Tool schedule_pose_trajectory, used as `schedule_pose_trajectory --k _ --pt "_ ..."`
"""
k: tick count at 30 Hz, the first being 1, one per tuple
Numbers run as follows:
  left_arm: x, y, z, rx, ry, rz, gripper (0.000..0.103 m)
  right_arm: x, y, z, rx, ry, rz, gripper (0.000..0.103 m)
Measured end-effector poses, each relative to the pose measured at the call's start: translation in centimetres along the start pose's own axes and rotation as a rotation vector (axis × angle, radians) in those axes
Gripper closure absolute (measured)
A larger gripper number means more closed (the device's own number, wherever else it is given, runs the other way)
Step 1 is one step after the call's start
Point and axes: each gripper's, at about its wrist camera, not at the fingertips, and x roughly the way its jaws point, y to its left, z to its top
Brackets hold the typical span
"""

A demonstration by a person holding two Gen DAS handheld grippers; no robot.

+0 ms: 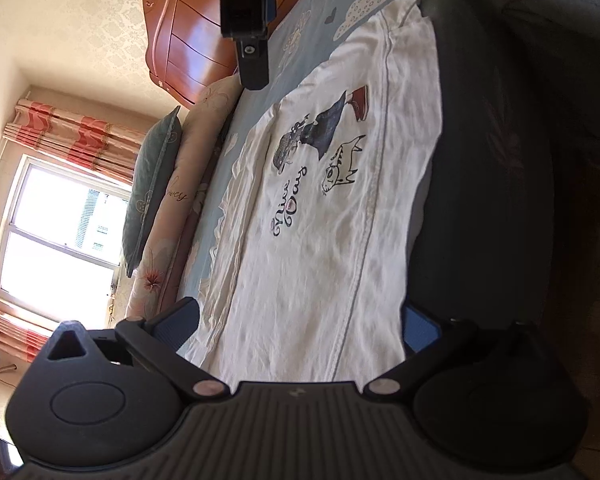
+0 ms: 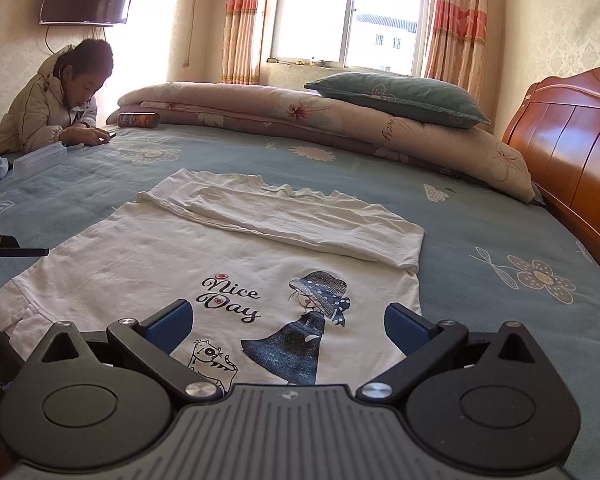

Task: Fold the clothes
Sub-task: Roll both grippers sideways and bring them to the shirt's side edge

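Note:
A white T-shirt (image 2: 204,256) with a "Nice Day" print, a girl in a hat and a cat lies flat on the blue bedsheet (image 2: 500,240). Its far side is folded inward over the body as a long strip (image 2: 300,220). My right gripper (image 2: 288,328) hovers open over the shirt's near edge, its blue pads (image 2: 168,326) wide apart around the print. In the left wrist view, rotated sideways, the same shirt (image 1: 320,220) runs away from my open left gripper (image 1: 300,326), which sits at the shirt's end. The right gripper's body (image 1: 248,20) shows at the top there.
A person (image 2: 56,100) leans on the bed's far left corner. A snack can (image 2: 138,120), a clear plastic box (image 2: 40,160), a rolled floral quilt (image 2: 340,120) and a green pillow (image 2: 400,96) lie at the back. A wooden headboard (image 2: 572,152) bounds the right side.

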Motion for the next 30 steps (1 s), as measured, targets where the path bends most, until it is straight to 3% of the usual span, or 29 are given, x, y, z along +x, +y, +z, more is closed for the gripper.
schedule_pose_trajectory --k 8,12,16,22,25,30 --pt "0.4 -0.2 -0.9 0.024 0.019 0.079 0.000 0.6 2.3 0.1 -0.077 0.025 0.076 0.000" --pt "0.8 -1.9 0.1 0.118 -0.005 0.123 0.000 0.8 4.4 0.3 -0.131 0.024 0.106 0.000" --pt "0.8 -0.5 0.6 0.032 -0.019 0.119 0.000 0.6 6.1 0.2 -0.197 0.023 0.140 0.000" --pt "0.9 1.8 0.0 -0.077 -0.009 0.102 0.000 0.2 9.0 -1.5 -0.386 0.042 0.283 0.000" --pt "1.0 2.1 -0.1 -0.088 -0.008 0.107 0.000 0.9 10.8 -2.6 -0.480 0.059 0.282 0.000" --pt "0.9 2.3 -0.2 -0.096 -0.010 0.104 0.000 2.6 12.8 -4.0 -0.587 0.077 0.170 0.001"
